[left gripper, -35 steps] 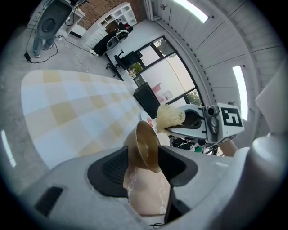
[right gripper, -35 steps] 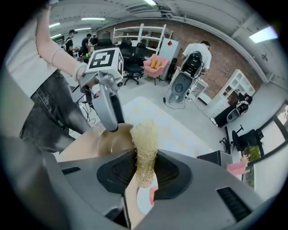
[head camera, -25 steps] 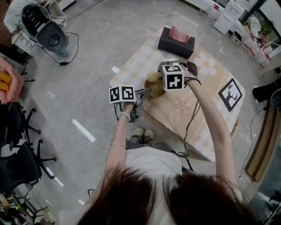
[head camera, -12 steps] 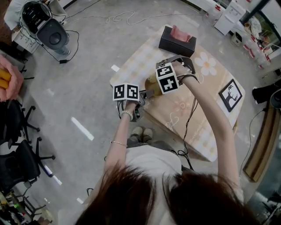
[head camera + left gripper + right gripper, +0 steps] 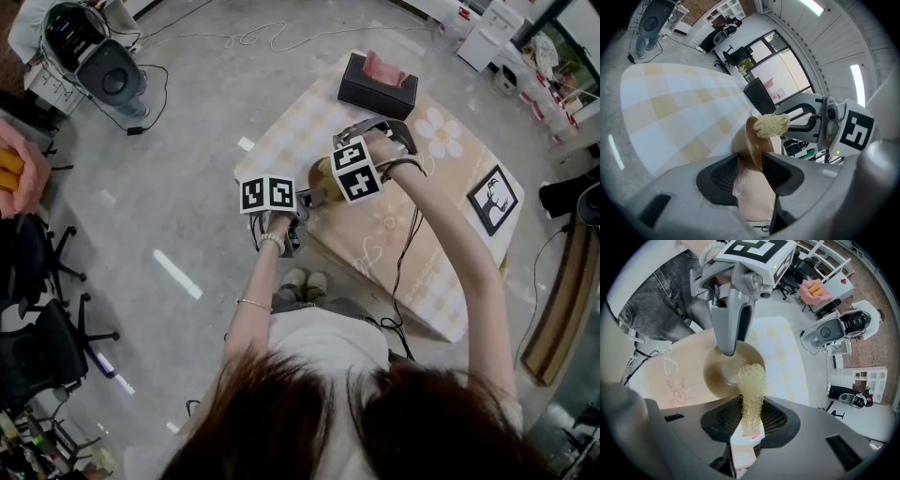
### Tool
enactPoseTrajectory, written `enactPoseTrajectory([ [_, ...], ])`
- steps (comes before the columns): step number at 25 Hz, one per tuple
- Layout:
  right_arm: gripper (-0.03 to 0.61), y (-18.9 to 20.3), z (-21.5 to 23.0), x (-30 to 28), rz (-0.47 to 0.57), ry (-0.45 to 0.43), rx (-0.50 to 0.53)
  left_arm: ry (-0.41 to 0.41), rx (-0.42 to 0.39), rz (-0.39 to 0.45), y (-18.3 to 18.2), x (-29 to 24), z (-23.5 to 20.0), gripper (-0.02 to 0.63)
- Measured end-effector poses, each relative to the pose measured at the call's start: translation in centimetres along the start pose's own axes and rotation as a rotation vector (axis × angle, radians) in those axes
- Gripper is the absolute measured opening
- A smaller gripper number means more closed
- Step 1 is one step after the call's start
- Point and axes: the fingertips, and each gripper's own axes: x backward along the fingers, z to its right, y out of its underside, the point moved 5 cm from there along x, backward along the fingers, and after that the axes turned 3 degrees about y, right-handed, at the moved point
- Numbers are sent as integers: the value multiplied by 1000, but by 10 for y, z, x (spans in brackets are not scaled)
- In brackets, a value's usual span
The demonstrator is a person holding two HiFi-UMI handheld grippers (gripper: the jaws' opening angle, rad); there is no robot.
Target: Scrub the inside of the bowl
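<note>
The left gripper (image 5: 749,176), its jaws just closing, clasped the brown bowl (image 5: 749,143) by its left rim. The right gripper (image 5: 749,425) pinched a mesh scrubber (image 5: 751,387), its long axis pointing down into the bowl.

Glossy smooth bowl (image 5: 715,376); rough fibrous mesh scrubber (image 5: 751,385); matt tablecloth (image 5: 783,357).

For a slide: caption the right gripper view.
Right gripper, shut on a pale mesh scrubber, works at the brown bowl.

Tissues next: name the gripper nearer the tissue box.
Right gripper: over the bowl, toward the tissue box; left gripper, jaws just closing on the bowl's rim, sits farther back.
</note>
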Motion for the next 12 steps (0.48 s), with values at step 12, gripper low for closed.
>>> enactPoseTrajectory([
  [12, 95, 4, -10, 0, -36, -2, 7, 13, 15, 11, 0, 1, -2, 169],
])
